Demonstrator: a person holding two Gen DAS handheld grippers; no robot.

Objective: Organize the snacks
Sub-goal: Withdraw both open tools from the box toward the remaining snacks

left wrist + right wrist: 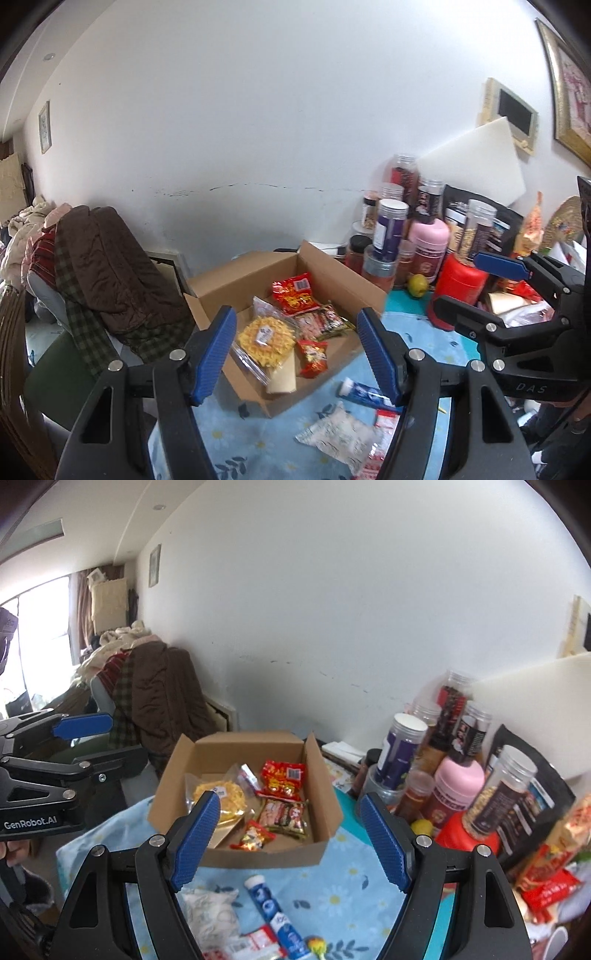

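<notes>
On a blue floral tablecloth point(343, 882), an open cardboard box point(258, 853) already holds a clear tray of yellow crisps point(266, 341) and several red snack packets point(293, 293); near its front edge lie a blue-and-white tube point(269, 912) and a white crinkled pouch point(210, 915), still outside; both the left gripper point(297, 354) and the right gripper point(291, 840) hover above with jaws apart and empty. The pouch looks light, soft and slippery, likely best pinched across its flat middle; the tube seems stiff and round, apt to roll, so a grip across its barrel should suit; jars point(400, 753) crowd the right.
</notes>
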